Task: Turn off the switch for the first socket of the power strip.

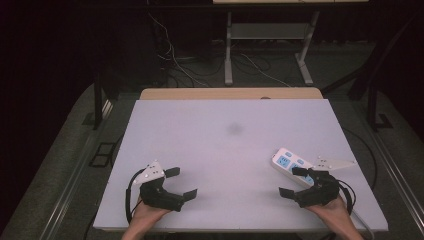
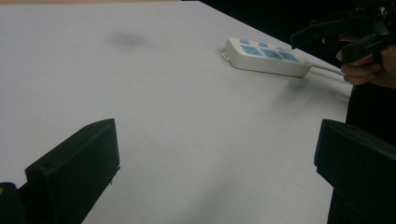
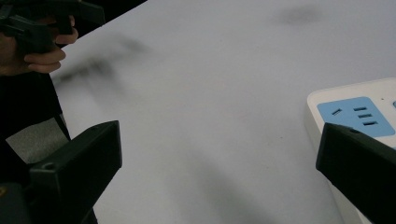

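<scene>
The power strip (image 1: 292,165) is lying flat near the right edge of the white counter (image 1: 220,150), with the right tool (image 1: 295,182) hovering just beside it, released, while the left tool (image 1: 181,182) is waiting well apart, likewise gaping empty.

1. The power strip (image 1: 291,165) is a white, oblong block with rounded corners and light blue socket panels on its top face.
2. It lies flat, face up, near the table's right edge, set diagonally.
3. A white cord leaves its near end.
</scene>
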